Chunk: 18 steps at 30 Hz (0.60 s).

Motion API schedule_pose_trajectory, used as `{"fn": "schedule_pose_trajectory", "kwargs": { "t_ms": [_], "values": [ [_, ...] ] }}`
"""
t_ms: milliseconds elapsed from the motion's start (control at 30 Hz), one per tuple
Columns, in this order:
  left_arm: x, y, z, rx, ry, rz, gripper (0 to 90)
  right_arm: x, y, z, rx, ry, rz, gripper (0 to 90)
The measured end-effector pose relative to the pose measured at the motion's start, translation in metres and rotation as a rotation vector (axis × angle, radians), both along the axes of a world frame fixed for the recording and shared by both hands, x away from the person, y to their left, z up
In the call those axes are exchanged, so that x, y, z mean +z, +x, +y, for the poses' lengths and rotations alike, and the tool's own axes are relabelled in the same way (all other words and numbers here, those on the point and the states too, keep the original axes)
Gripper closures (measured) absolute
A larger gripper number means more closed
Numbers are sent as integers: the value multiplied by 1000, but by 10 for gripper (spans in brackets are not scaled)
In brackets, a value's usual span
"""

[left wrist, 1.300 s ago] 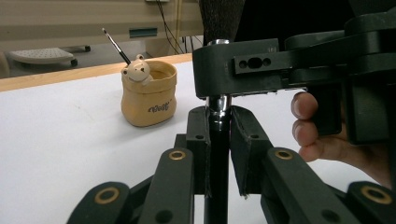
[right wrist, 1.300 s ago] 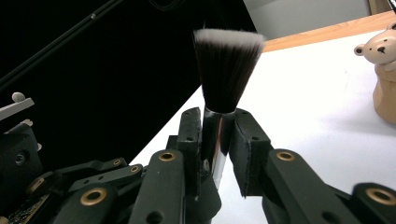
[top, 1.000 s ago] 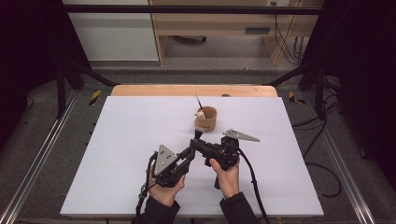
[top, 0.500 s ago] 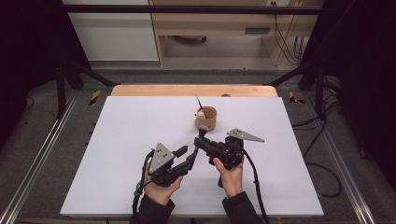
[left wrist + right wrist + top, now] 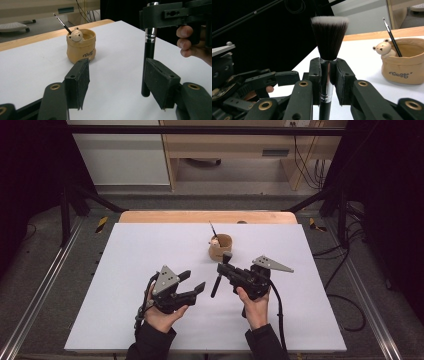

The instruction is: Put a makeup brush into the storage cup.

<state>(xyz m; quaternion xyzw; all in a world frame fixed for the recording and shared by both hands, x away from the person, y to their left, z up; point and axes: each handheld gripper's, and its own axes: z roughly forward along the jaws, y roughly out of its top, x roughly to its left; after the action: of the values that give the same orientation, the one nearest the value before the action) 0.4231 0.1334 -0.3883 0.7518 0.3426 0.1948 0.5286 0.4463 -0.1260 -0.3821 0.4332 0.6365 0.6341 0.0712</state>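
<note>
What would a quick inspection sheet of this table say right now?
Surface: white table, wooden strip at the far edge.
Job's things: makeup brush held bristles up; tan bear pot holds a thin brush.
Clutter: nothing seen.
Grippers: right gripper is shut on the makeup brush at its metal collar; left gripper is open beside the handle, its jaws just opened, pads not pressing on it.
Cables: one trails from each gripper toward the person; more lie on the floor at right.
Surroundings: metal frame, wooden furniture beyond.

even overhead light on the white table point(image 5: 125, 270), dark surroundings, soft shadows, slightly soft focus
</note>
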Motion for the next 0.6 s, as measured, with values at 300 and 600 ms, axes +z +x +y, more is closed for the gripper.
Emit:
{"fn": "schedule_pose_trajectory", "kwargs": {
  "t_ms": [300, 600],
  "values": [
    [3, 1, 18, 3, 19, -8, 274, 5, 0, -6, -17, -53, -26, 774],
    [3, 3, 38, 14, 46, -6, 174, 9, 1, -13, -34, -85, -49, 774]
  ]
}}
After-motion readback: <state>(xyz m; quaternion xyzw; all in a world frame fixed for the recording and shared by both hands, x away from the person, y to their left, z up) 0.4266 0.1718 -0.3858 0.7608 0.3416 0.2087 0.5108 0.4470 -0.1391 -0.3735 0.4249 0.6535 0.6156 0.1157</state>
